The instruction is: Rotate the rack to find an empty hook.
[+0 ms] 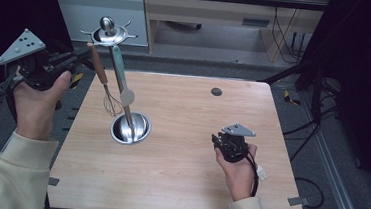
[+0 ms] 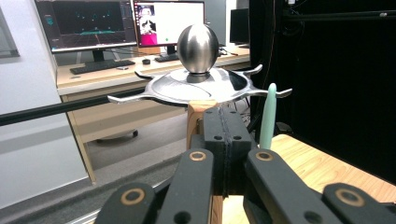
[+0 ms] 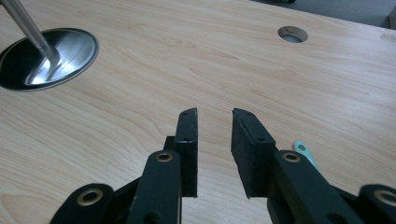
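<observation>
The left tool [image 1: 79,58], raised at the upper left of the high view, is clenching the wooden handle of a whisk [image 1: 105,85]; in the left gripper view its jaws are pressed together around the top of that handle [image 2: 200,112], just under the rack's disc. The whisk is hanging beside the stand's pole, its wire head [image 1: 112,105] sitting left of centre in the high view, above the surface and near the round steel base [image 1: 130,129].

The utensil stand [image 1: 110,34] is standing on the left half of the wooden surface [image 1: 184,154], its pole leaning up toward the upper left of the frame, where a hooked steel disc topped by an egg-shaped knob [image 2: 197,43] is filling the upper middle of the left gripper view. A spatula with a pale green handle [image 1: 118,69] is hanging next to the whisk, and that handle [image 2: 268,116] is showing at the right of centre in the left gripper view.

The right tool [image 1: 219,140] is resting at the lower right of the high view, well apart from the stand. In the right gripper view its jaws are standing released with bare wood between them [image 3: 214,123], gripping nothing.
</observation>
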The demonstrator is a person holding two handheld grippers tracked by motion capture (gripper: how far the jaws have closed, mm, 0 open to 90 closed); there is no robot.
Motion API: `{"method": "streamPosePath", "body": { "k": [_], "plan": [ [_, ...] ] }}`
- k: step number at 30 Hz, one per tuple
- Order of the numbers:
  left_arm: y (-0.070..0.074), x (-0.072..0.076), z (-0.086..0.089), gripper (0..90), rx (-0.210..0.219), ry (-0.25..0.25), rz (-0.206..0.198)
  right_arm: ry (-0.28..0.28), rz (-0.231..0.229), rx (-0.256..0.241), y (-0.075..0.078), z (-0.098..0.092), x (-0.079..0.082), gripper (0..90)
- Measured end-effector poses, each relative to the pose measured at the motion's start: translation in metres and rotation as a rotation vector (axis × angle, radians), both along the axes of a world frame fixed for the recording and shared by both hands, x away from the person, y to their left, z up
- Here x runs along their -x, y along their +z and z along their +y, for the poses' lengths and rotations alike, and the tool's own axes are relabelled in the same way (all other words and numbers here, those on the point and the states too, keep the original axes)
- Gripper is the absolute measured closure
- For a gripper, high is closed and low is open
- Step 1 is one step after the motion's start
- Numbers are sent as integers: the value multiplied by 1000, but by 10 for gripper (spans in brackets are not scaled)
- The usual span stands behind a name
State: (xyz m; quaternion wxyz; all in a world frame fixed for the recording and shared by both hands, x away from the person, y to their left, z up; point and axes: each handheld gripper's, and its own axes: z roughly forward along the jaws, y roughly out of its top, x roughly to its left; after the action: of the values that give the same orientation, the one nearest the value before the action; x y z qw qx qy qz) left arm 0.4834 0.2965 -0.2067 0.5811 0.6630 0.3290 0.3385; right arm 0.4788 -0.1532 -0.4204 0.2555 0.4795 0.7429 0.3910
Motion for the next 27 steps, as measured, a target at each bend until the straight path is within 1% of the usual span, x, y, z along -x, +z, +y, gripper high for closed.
{"method": "streamPosePath", "body": {
  "k": [3,8,10,13,16,23,27],
  "plan": [
    [0,-2,2,900,1,3,3,-10,4,13,0,-5,-1,717],
    [0,-6,6,900,12,5,9,-18,25,46,-2,-17,-2,702],
    [0,-8,8,900,11,5,12,-28,36,49,-3,-22,-2,696],
    [1,-11,9,900,10,5,17,-34,48,60,-6,-29,-3,665],
    [2,-13,10,900,1,8,18,-40,66,66,-9,-37,-6,611],
    [4,-17,13,900,2,3,23,-55,102,80,-17,-51,-11,548],
    [5,-18,14,900,0,4,24,-77,125,87,-22,-59,-13,541]
  ]
}}
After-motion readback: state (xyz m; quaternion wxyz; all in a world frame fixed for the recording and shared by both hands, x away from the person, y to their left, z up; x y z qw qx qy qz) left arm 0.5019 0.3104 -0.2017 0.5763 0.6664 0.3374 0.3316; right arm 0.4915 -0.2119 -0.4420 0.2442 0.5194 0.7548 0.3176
